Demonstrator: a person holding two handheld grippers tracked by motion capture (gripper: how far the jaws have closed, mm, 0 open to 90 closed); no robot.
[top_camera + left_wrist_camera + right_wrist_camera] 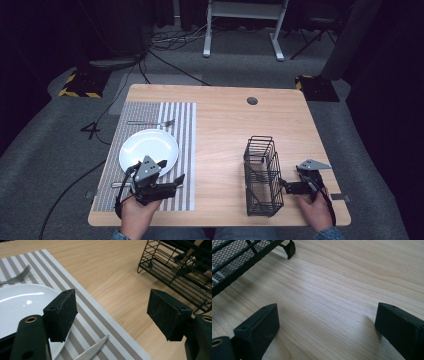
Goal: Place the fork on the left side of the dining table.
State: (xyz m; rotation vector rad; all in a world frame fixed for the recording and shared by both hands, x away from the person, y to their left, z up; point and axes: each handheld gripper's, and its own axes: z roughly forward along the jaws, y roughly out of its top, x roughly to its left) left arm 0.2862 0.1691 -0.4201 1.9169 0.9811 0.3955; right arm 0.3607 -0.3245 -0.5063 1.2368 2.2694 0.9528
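Left gripper (176, 181) sat low over the placemat (182, 125) near the front edge, jaws released and wide apart, holding nothing. The knife (91, 351) lay on the mat just under and between them, beside the plate (150, 145); its tip showed in the left gripper view. Looked like a place-setting job with the knife just laid or about to be picked, couldn't tell which. If picking: come straight down, straddle the blade across its width, close slowly so it didn't skate on the weave. The plate rim was touching-close to the inner jaw, so any sideways shift should have gone away from it. Right gripper (284, 186) also stood released, empty, just beside the basket (262, 175) on bare table (225, 130). The fork (150, 122) lay beyond the plate, well apart. Open room was in the table's middle, between mat and basket; both hands worked near the front edge, so little margin there.
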